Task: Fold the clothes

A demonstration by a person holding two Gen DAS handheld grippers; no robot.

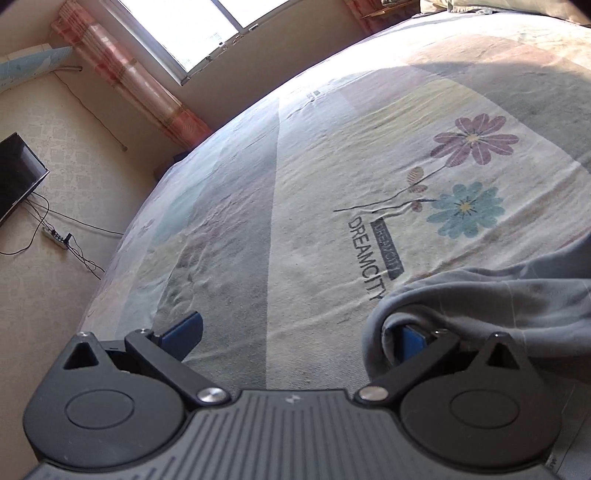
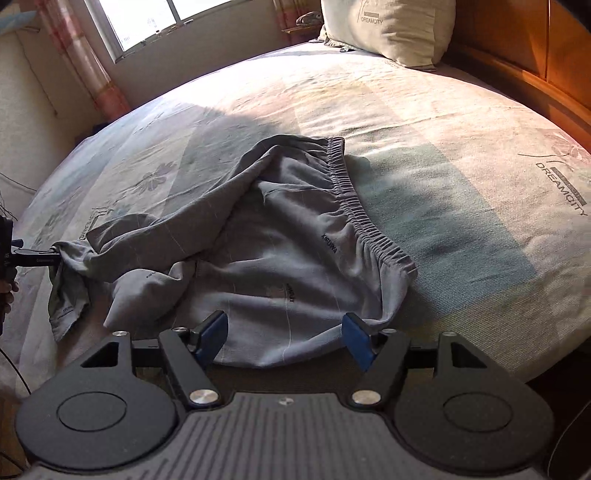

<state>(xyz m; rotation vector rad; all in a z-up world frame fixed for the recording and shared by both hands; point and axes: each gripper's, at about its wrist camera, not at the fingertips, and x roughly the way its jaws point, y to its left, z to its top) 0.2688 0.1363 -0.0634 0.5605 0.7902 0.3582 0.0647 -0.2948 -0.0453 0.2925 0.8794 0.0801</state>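
While the crumpled grey cotton shorts with the stretchy waistband (image 2: 295, 236) lie bunched on the flowery bed sheet (image 2: 461, 155), the left gripper (image 1: 303, 332) stands wide apart, one finger tucked under a leg hem. The right gripper (image 2: 284, 334) gapes near the bottom edge (holding nothing). Best pull it flat before folding. The sheet and pillow (image 2: 388, 29) say "DREAMCITY".

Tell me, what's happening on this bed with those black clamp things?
A person is starting to fold grey shorts lying crumpled on the bed. The left gripper has its jaws wide, with one finger tucked into the end of a leg; the other finger is out on the sheet. The right gripper hovers open at the near edge of the shorts. Nothing is folded yet.
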